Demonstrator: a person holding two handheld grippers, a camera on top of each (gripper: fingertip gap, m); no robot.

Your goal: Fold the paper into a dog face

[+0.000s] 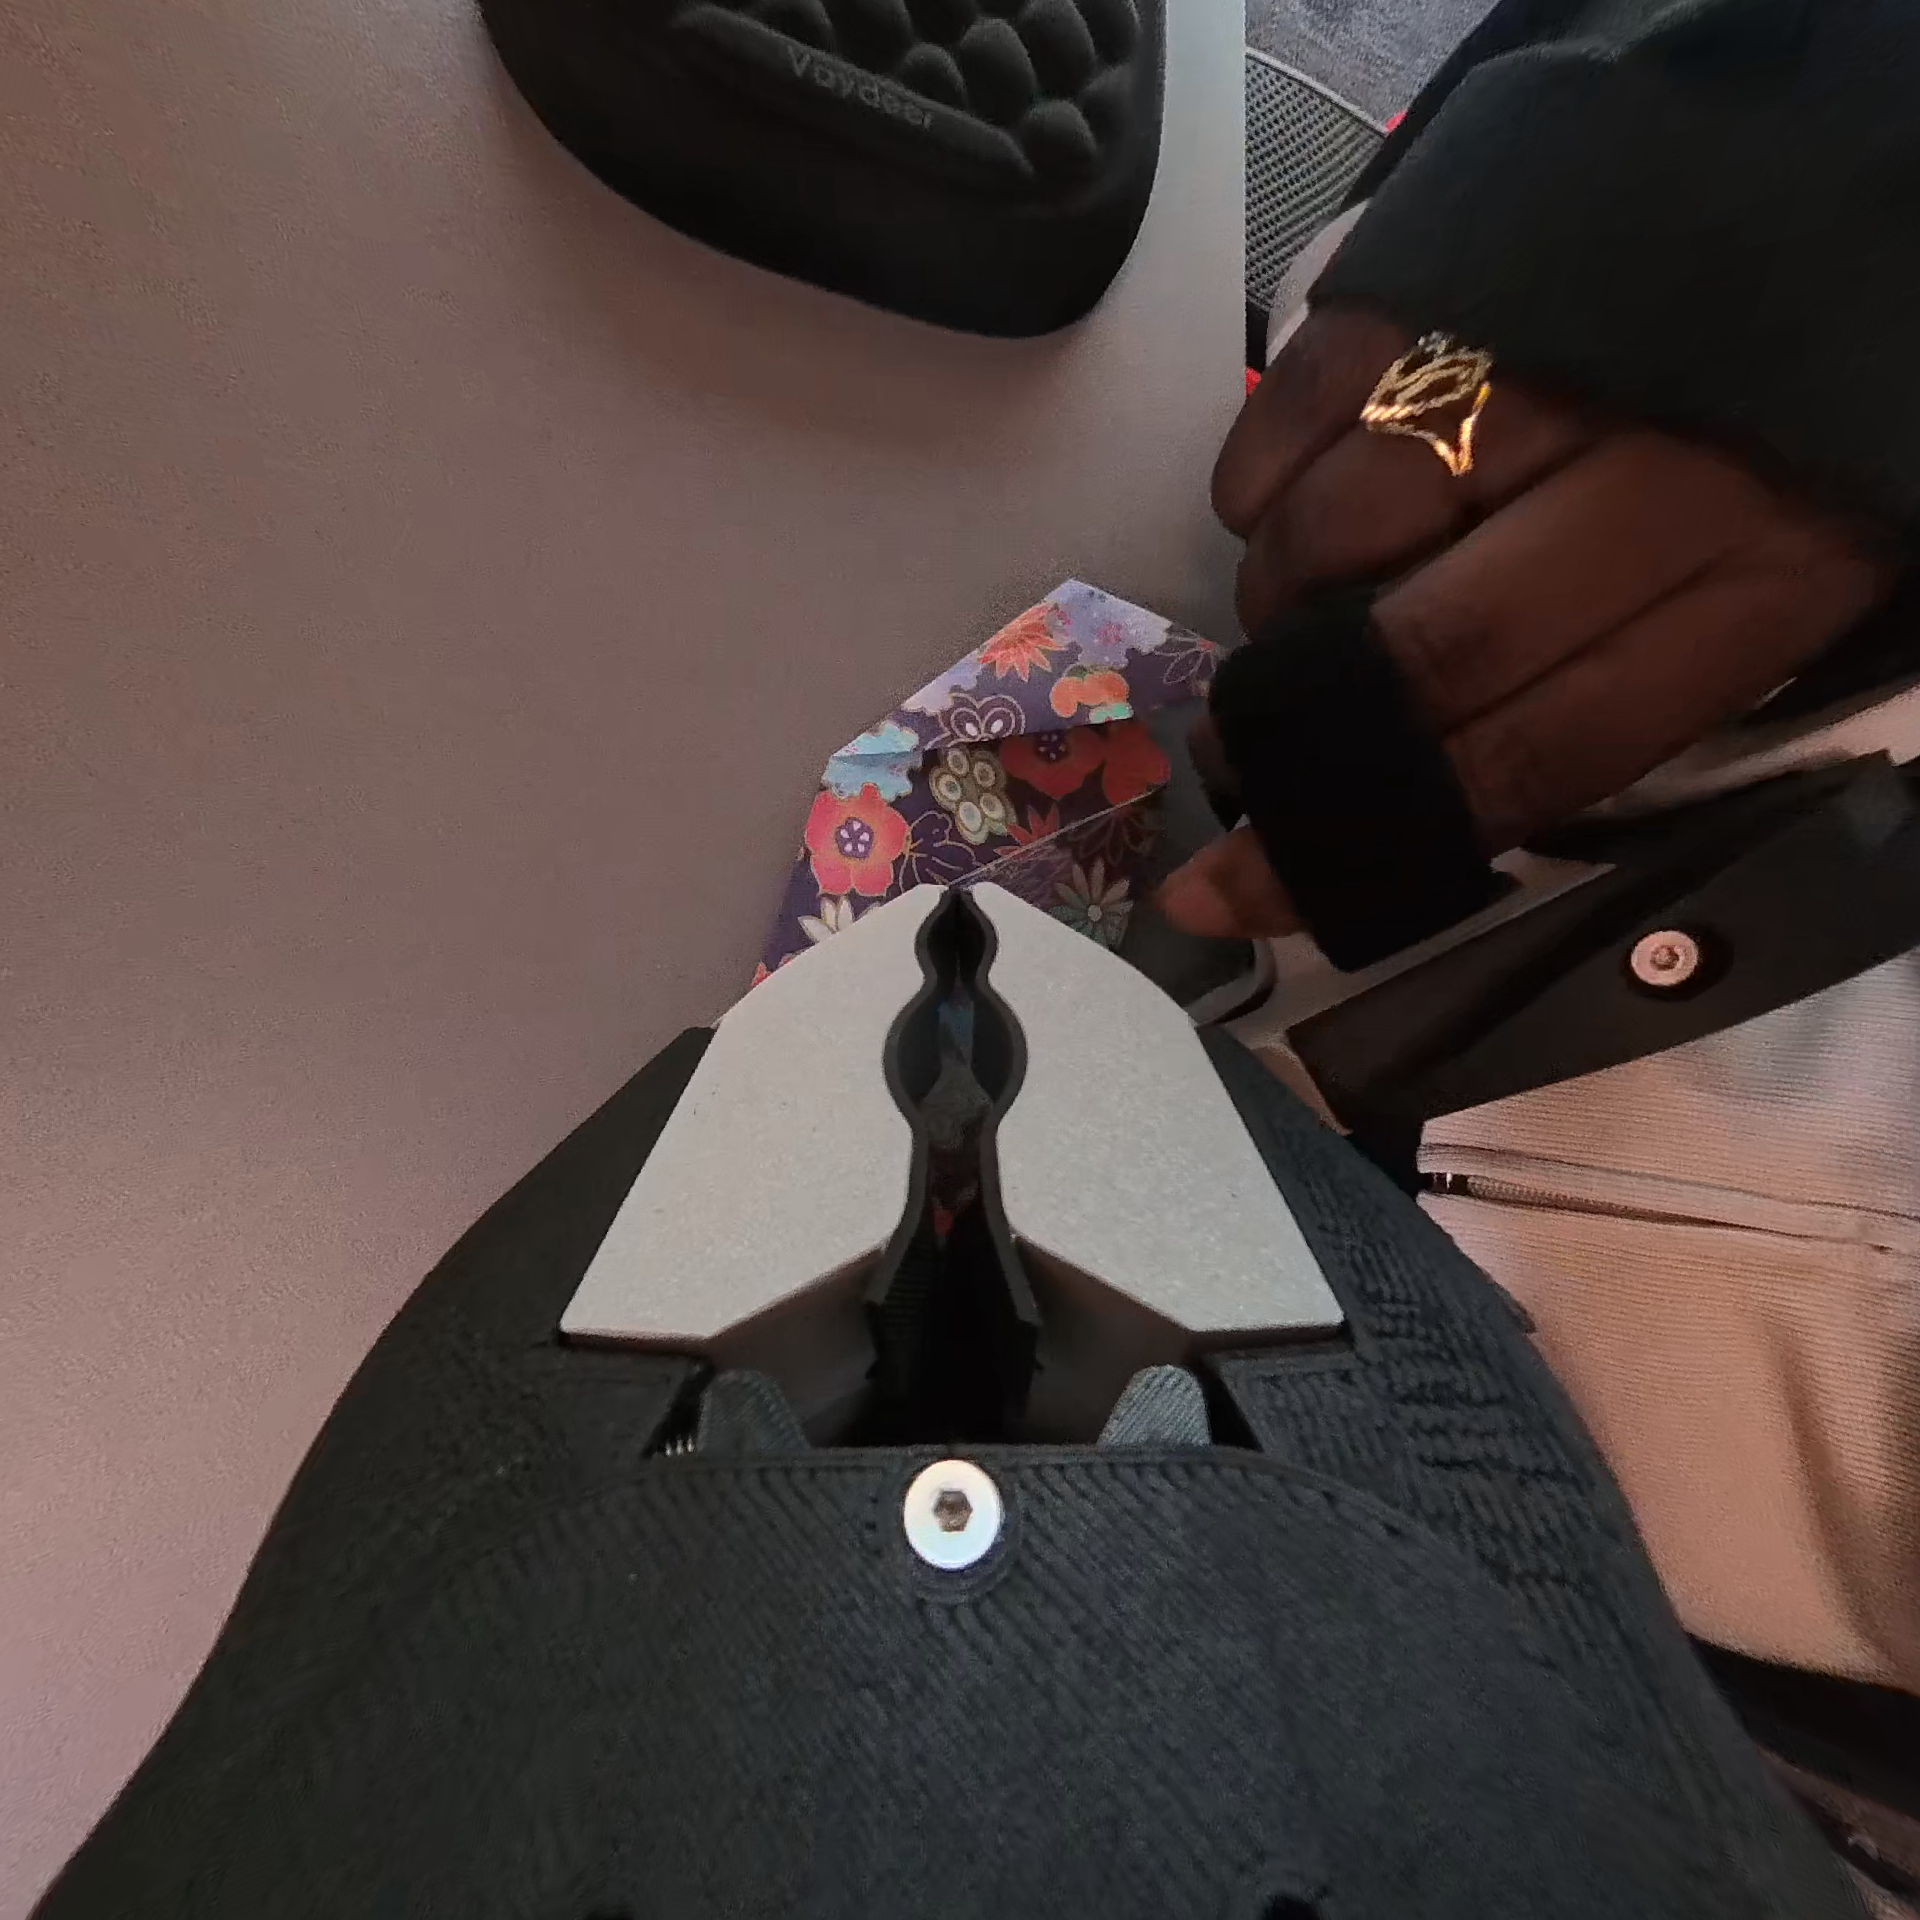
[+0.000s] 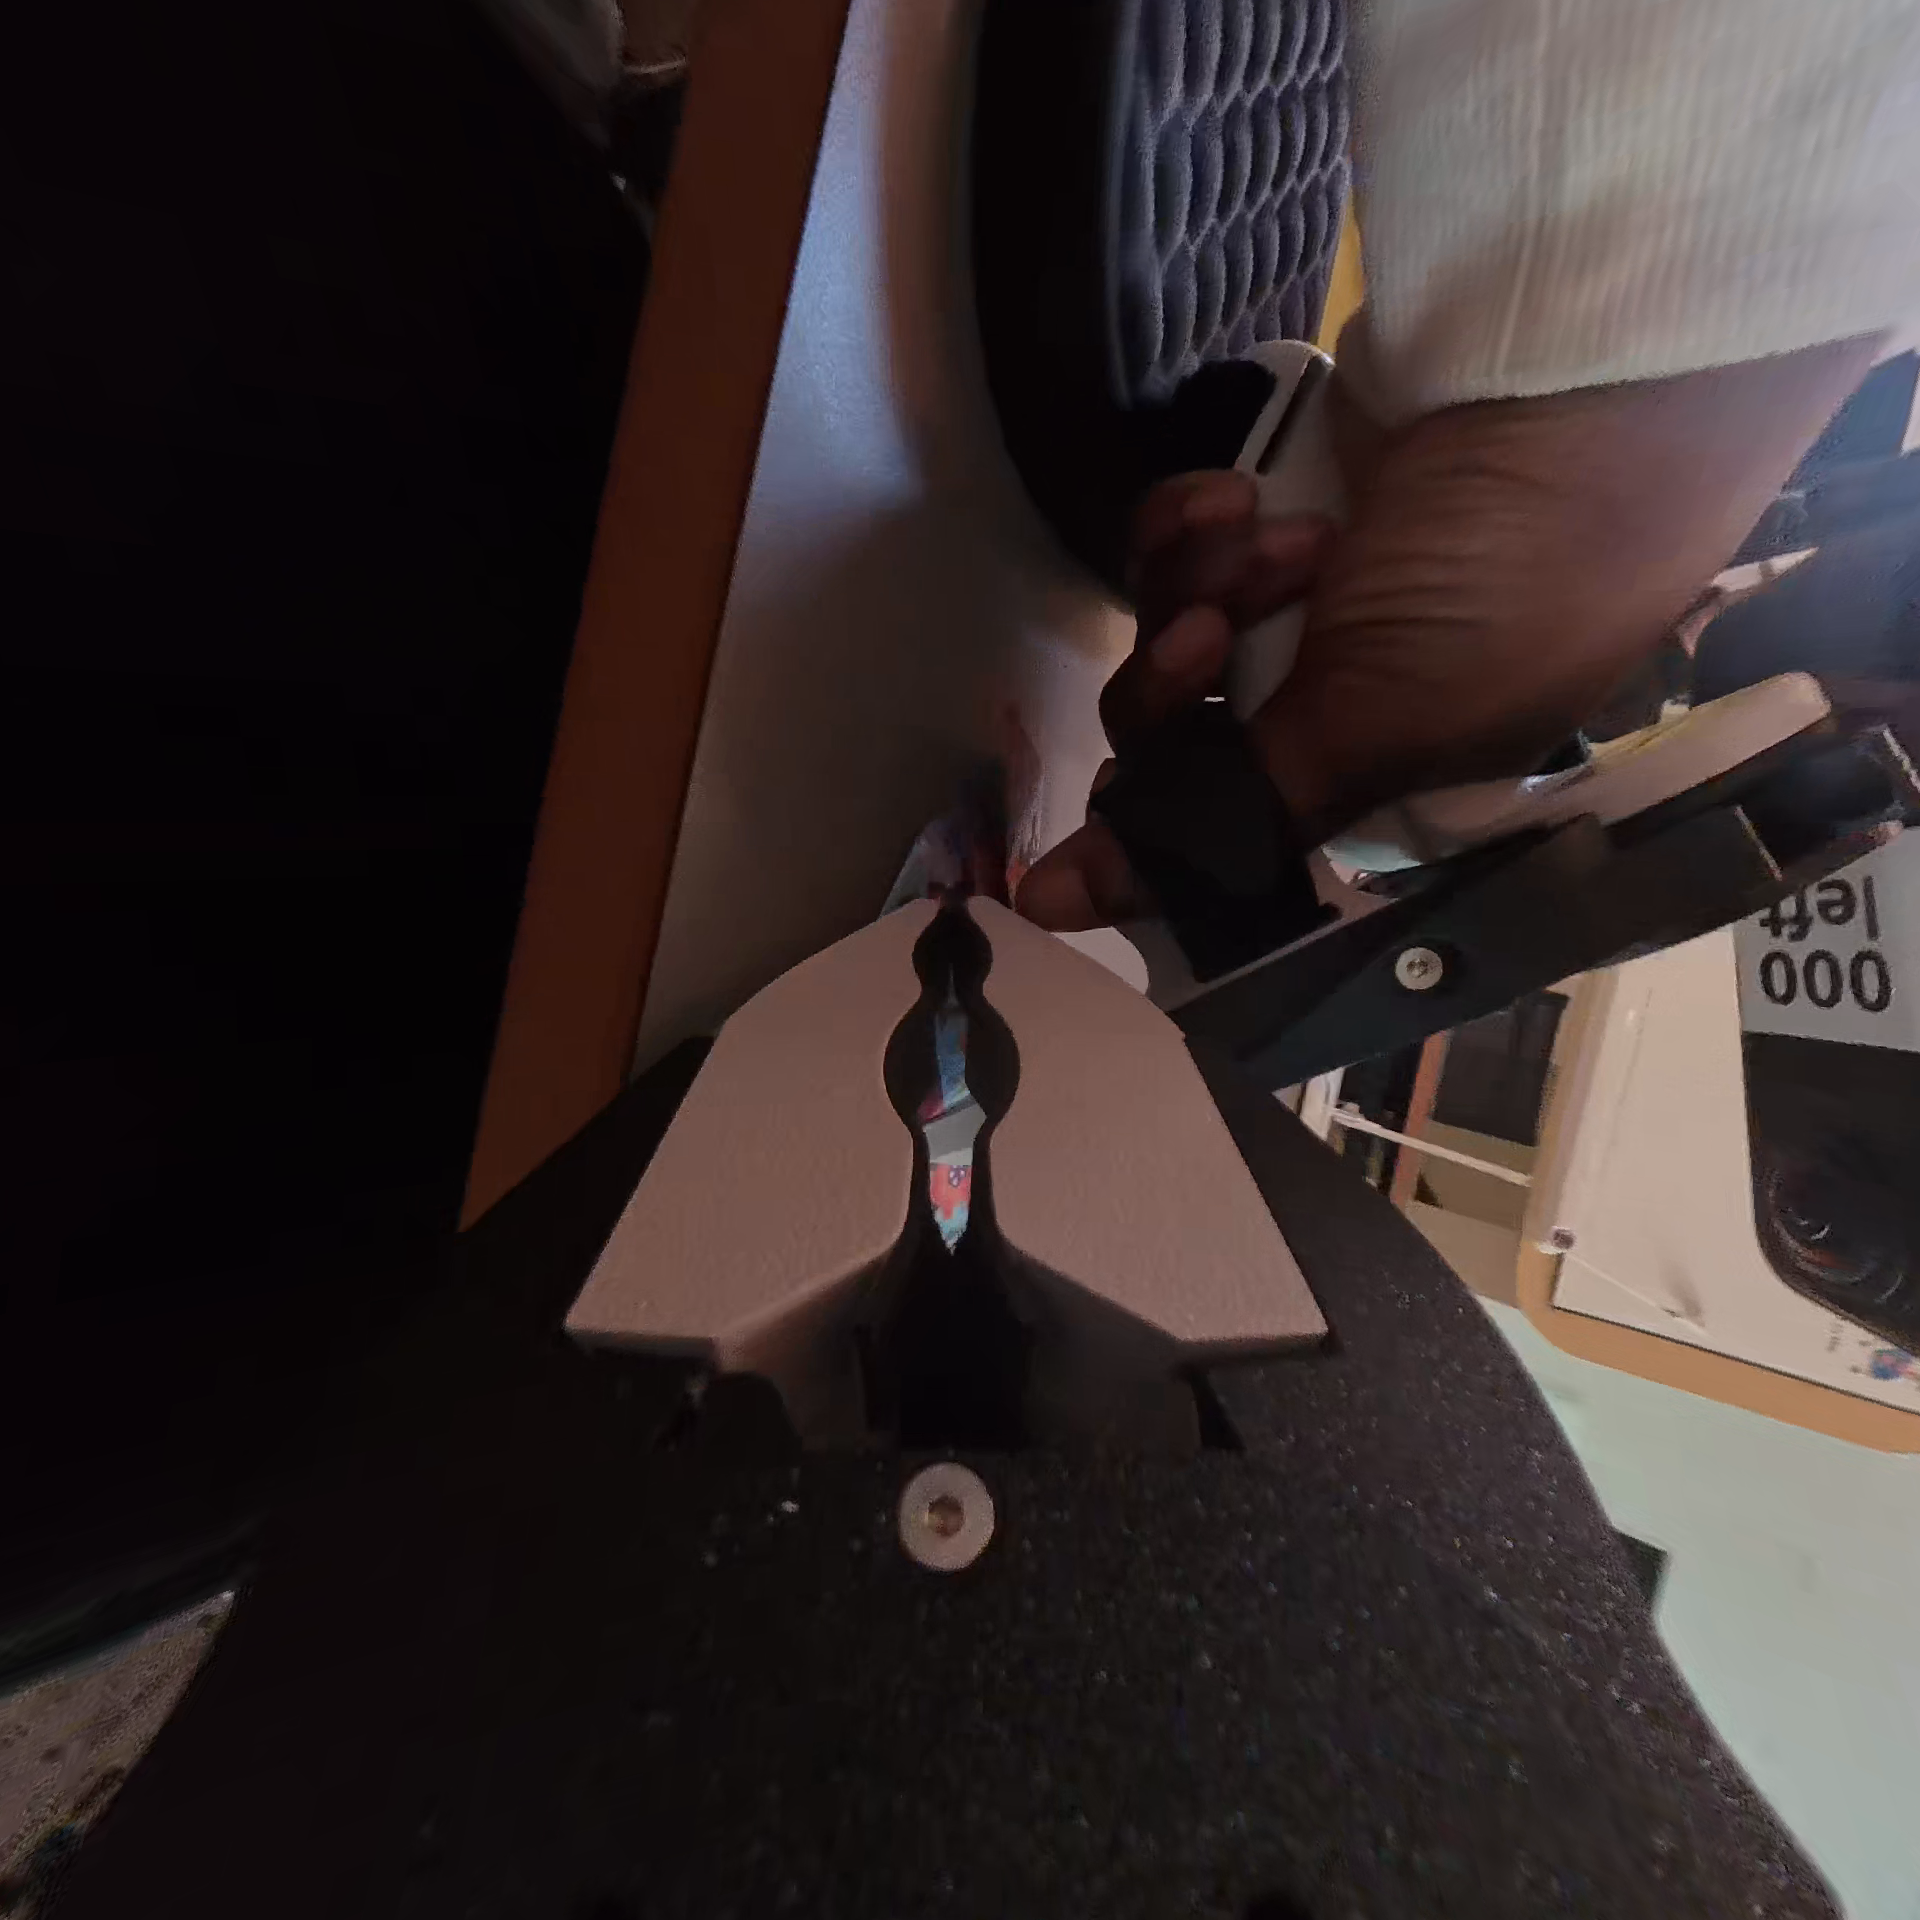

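Note:
The paper (image 1: 997,769) is a purple sheet with a red, orange and white flower print, partly folded, held up above the pale table (image 1: 364,644). My left gripper (image 1: 956,896) is shut on the paper's near edge; paper shows between its grey fingers (image 1: 810,1122). In the right wrist view my right gripper (image 2: 951,909) is shut on the paper (image 2: 951,1195), which shows only as a strip in the gap between its fingers and a blurred bit past the tips. The hand holding the other gripper (image 1: 1507,623) is close on the right of the paper.
A black bumpy cushion pad (image 1: 852,145) lies on the table beyond the paper; it also shows in the right wrist view (image 2: 1226,208). The table's orange-brown edge (image 2: 644,582) runs up the left. A black mesh chair (image 1: 1299,166) stands past the table's right edge. Across from one pair of fingers to the other is roughly 5 cm.

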